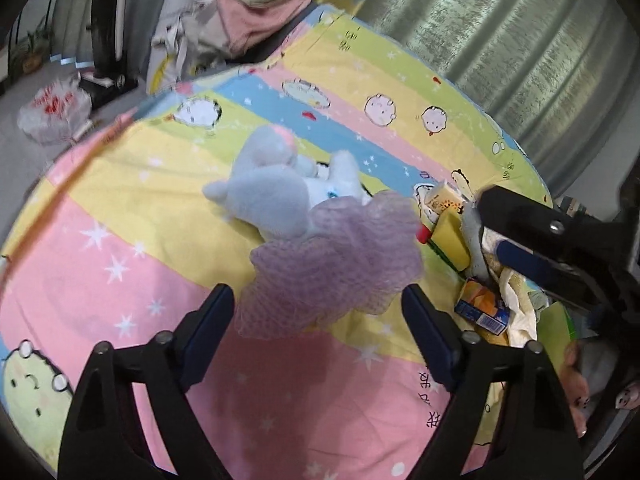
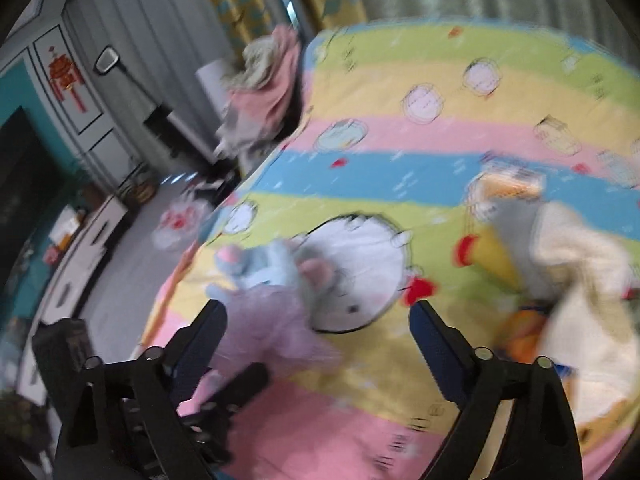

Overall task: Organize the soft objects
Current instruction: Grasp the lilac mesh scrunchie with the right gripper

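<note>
Left wrist view. The left gripper (image 1: pixel 318 312) enters from 6 o'clock with its jaws spread wide and nothing between them, above a striped cartoon-print bedsheet (image 1: pixel 132 240). At 12 o'clock from the gripper, just beyond the fingertips, lies a lilac mesh bath pouf (image 1: pixel 336 264). It overlaps the lower edge of a grey-blue plush toy (image 1: pixel 276 196), which lies at about 11 o'clock from the gripper. At 3 o'clock a mixed pile lies on the sheet: a yellow sponge (image 1: pixel 454 240) with a red-capped item beside it, a small orange carton (image 1: pixel 482 308) and a cream cloth (image 1: pixel 516 304). The right gripper (image 1: pixel 486 222) reaches in from the 3 o'clock edge over this pile; whether it pinches anything cannot be told. Off the bed, at 11 o'clock, sits a heap of pink and beige towels (image 1: pixel 260 4).

Right wrist view (blurred). The right gripper (image 2: pixel 318 320) has its jaws spread and empty. At 10 o'clock from it lie the bath pouf (image 2: pixel 272 320) and the plush toy (image 2: pixel 264 264), touching. The left gripper (image 2: pixel 240 384) shows at 8 o'clock, near the pouf. At 3 o'clock lie the yellow sponge (image 2: pixel 500 260) and the cream cloth (image 2: pixel 580 280).
</note>
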The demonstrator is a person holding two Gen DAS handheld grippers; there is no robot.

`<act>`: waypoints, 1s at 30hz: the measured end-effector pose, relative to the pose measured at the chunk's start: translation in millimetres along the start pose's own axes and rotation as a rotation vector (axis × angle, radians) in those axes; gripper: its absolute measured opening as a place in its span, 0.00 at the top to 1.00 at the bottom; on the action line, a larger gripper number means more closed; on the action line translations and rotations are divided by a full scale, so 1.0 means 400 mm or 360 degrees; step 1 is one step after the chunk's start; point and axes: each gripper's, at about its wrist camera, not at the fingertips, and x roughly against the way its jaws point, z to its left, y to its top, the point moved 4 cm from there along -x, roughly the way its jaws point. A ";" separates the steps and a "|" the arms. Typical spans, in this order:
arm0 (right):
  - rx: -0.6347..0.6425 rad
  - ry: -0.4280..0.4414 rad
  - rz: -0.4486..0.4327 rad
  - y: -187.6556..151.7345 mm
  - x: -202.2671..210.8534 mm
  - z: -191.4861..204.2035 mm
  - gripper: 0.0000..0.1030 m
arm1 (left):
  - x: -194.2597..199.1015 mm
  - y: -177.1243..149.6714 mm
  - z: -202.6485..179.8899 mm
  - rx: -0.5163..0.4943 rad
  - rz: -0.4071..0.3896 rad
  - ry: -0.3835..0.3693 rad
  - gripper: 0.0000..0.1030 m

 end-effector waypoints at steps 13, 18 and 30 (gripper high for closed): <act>-0.0134 0.0207 0.0270 -0.053 -0.176 0.018 0.58 | -0.058 -0.004 0.025 0.0015 0.0138 -0.0035 0.58; -0.0172 0.0292 0.0191 -0.069 -0.138 0.017 0.76 | -0.040 -0.006 0.001 -0.0045 0.0114 -0.0054 0.67; -0.0164 0.0304 -0.0148 -0.125 0.102 0.009 0.77 | 0.073 -0.043 -0.153 -0.0328 -0.0060 -0.0144 0.70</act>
